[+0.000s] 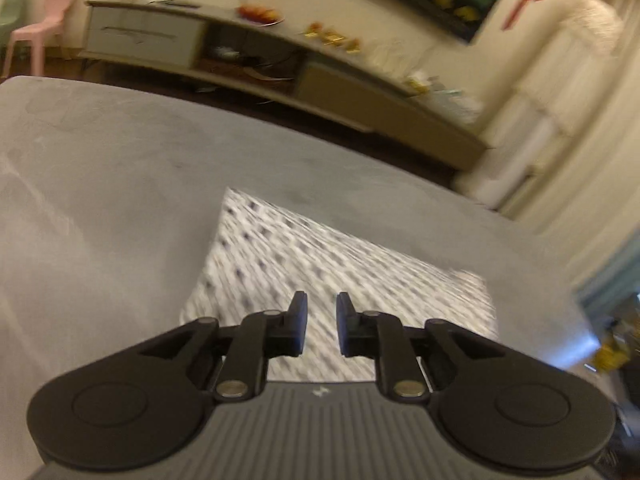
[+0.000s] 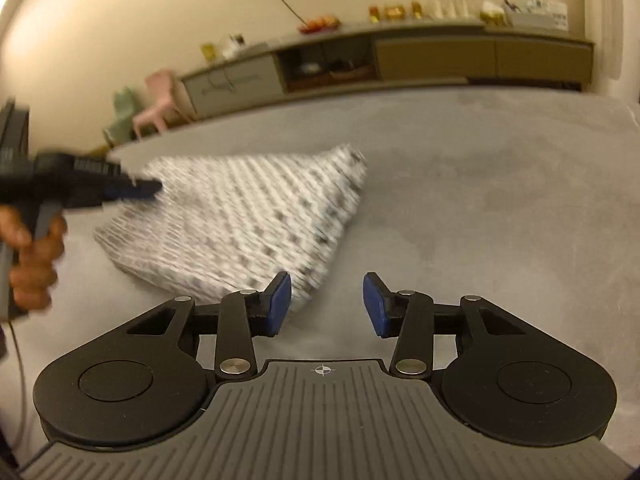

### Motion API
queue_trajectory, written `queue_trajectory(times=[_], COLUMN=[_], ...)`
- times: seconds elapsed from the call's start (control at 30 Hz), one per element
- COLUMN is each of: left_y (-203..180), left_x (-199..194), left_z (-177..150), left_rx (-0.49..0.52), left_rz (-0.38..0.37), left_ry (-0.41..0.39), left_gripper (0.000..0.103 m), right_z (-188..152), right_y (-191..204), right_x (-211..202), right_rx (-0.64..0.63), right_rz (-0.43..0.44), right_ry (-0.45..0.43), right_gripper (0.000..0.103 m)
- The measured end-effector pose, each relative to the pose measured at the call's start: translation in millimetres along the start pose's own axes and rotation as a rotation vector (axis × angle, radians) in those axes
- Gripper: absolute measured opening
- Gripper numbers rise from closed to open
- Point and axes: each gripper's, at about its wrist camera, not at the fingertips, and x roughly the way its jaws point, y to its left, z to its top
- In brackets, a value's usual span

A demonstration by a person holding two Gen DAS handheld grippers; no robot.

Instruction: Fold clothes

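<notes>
**Folded cloth at rest on a grey bed, both grippers free of it**

A living room with cream walls: a long low cabinet runs along the far wall, a pink chair stands at its end, and in front spreads a broad grey bed, soft and bare save for one item. The cloth, white with a small dark print, lies on it as a compact, several-layered packet with straight edges and one sharp corner, which suggests the folds are largely made and the flat surface is bearing its weight. The left gripper hovers over the near part of the cloth; its jaws stand narrowly apart with nothing between them, only print visible through the gap. In the right wrist view the same tool enters from the left, gripped by a hand, with its tips over or at the packet's left edge; contact cannot be told through the blur. The right gripper has its jaws moderately wide and empty; the left blue pad overlaps the cloth's near corner in the picture, while the gap opens onto bare bed. Such a stance would suit either release or a fresh approach to that corner. Motion blur smears the print in both views.
</notes>
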Motion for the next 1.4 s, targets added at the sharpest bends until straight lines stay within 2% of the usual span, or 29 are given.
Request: queue_trajectory(times=[0.07, 0.17, 0.23, 0.33, 0.4, 0.47, 0.53, 0.67, 0.7, 0.73, 0.8, 0.9, 0.97, 1.0, 1.07, 1.13, 1.17, 1.27, 1.4], left_y=[1, 17, 34, 54, 69, 77, 82, 95, 96, 96, 91, 92, 97, 100, 99, 95, 90, 79, 75], left_x=[-20, -31, -22, -6, 7, 14, 14, 22, 23, 21, 16, 15, 16, 17, 15, 12, 11, 7, 2], left_z=[-22, -53, -59, -53, -44, -36, -32, -34, -36, -38, -42, -42, -40, -38, -28, -18, -15, -9, -26], left_rx=[-0.012, -0.148, -0.255, -0.337, -0.409, -0.453, -0.473, -0.548, -0.545, -0.534, -0.51, -0.488, -0.488, -0.496, -0.476, -0.437, -0.409, -0.342, -0.411], left_rz=[-0.091, -0.168, -0.212, -0.179, -0.195, -0.191, -0.225, -0.237, -0.238, -0.237, -0.236, -0.21, -0.184, -0.178, -0.167, -0.164, -0.162, -0.155, -0.221], left_ry=[0.017, 0.054, 0.076, 0.062, 0.045, 0.026, 0.001, 0.02, 0.024, 0.024, 0.019, 0.029, 0.031, 0.029, 0.001, -0.027, -0.037, -0.056, 0.001], left_gripper=[0.021, 0.027, 0.027, 0.027, 0.026, 0.026, 0.026, 0.026, 0.026, 0.026, 0.026, 0.026, 0.026, 0.026, 0.024, 0.009, 0.006, 0.006, 0.021], right_z=[4, -4, -13, -27, -32, -33, -33, -35, -36, -37, -39, -40, -41, -40, -38, -35, -34, -30, -27], right_y=[17, 43, 59, 81, 90, 90, 89, 85, 87, 89, 94, 100, 101, 100, 98, 99, 99, 97, 94], right_x=[-5, -3, 4, 12, 15, 19, 22, 28, 27, 26, 24, 31, 41, 44, 43, 39, 36, 31, 31], right_rx=[-0.059, -0.193, -0.294, -0.458, -0.54, -0.549, -0.557, -0.572, -0.587, -0.603, -0.644, -0.712, -0.746, -0.75, -0.73, -0.718, -0.712, -0.674, -0.642], right_rz=[0.033, 0.021, -0.016, -0.079, -0.122, -0.134, -0.145, -0.152, -0.155, -0.157, -0.171, -0.184, -0.196, -0.2, -0.192, -0.192, -0.192, -0.181, -0.175], right_ry=[-0.026, -0.037, -0.025, -0.031, -0.04, -0.035, -0.03, -0.018, -0.028, -0.038, -0.061, -0.054, -0.029, -0.02, -0.021, -0.04, -0.05, -0.083, -0.088], right_gripper=[0.04, 0.043, 0.043, 0.043, 0.041, 0.031, 0.003, 0.001, 0.004, 0.015, 0.03, 0.031, 0.029, 0.018, 0.011, 0.0, 0.0, 0.0, 0.0])
